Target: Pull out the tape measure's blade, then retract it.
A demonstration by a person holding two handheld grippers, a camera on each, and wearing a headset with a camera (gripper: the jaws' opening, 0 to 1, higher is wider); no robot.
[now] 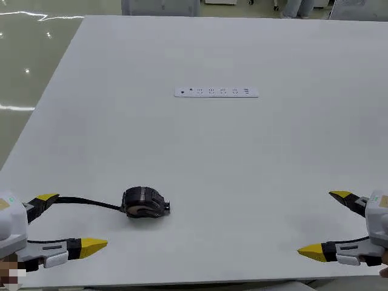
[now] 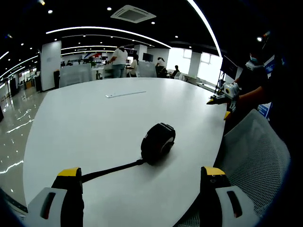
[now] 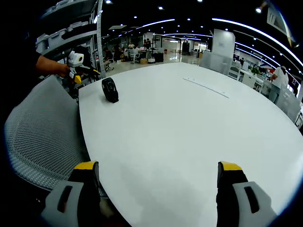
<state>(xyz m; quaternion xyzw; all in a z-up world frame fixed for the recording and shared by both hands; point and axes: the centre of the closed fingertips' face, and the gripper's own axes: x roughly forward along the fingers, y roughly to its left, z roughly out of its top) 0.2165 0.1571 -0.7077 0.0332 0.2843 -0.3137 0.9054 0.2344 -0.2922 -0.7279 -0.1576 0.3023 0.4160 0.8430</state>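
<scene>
A black tape measure (image 1: 144, 202) lies on the white table (image 1: 206, 145) near its front left, with a black strap (image 1: 88, 202) trailing left from it. My left gripper (image 1: 74, 221) is open at the table's front left corner, and the strap runs between its yellow-tipped fingers. In the left gripper view the tape measure (image 2: 158, 141) sits just ahead of the left gripper (image 2: 140, 172). My right gripper (image 1: 327, 223) is open at the front right, far from the tape measure (image 3: 110, 89), with nothing between the fingers of the right gripper (image 3: 157, 166).
A white power strip (image 1: 216, 92) lies flat at the table's middle. A grey mesh chair (image 3: 42, 132) stands at the near edge. Glossy floor lies beyond the table's left edge. People stand at desks far behind.
</scene>
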